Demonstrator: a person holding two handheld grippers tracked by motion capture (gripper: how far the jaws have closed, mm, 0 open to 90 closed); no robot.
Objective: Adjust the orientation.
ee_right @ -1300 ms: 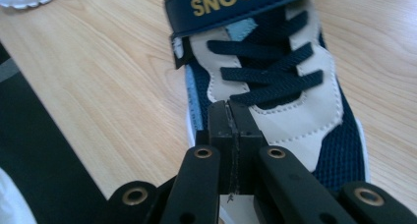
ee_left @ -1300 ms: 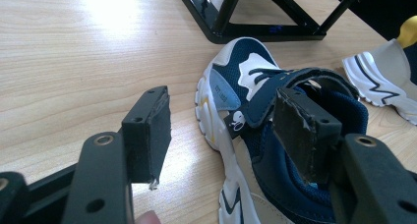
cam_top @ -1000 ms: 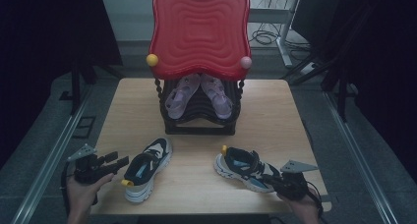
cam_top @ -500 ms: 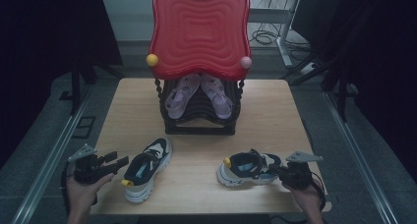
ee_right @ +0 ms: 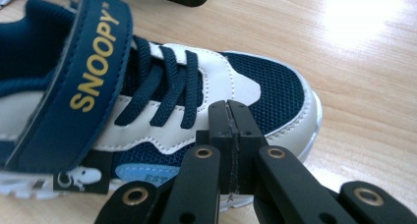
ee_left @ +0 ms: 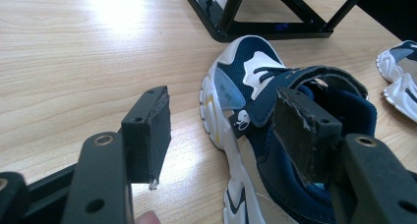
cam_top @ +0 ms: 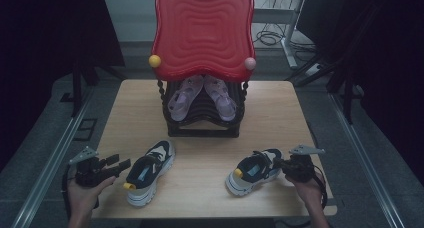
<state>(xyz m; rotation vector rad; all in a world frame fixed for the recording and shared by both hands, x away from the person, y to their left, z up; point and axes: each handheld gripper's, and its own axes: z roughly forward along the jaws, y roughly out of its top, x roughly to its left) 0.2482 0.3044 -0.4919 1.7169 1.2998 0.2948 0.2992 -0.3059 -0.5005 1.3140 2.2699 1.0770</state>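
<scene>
At the counter's (cam_top: 150,108) far edge, a black rack (cam_top: 202,120) holds two lilac sandals (cam_top: 202,94). Nearer, the right gripper (cam_top: 281,164), jaws pressed together, touches the right sneaker (cam_top: 252,170); the left gripper (cam_top: 122,164) stands spread beside the left sneaker (cam_top: 150,170).

Two navy-and-white sneakers lie on one wooden counter (cam_top: 200,188): one sneaker (cam_top: 149,172) at lower left of the high view, the other sneaker (cam_top: 253,171) at lower right. One black shoe rack (cam_top: 202,119) stands at centre, bearing two pale lilac sandals (cam_top: 202,97) side by side. One red tray (cam_top: 203,32) stands above it, with two small balls, one yellow ball (cam_top: 155,61) and one pink ball (cam_top: 250,63). Two hand-held grippers: the left hand-held gripper (cam_top: 120,165) and the right hand-held gripper (cam_top: 276,164).
</scene>
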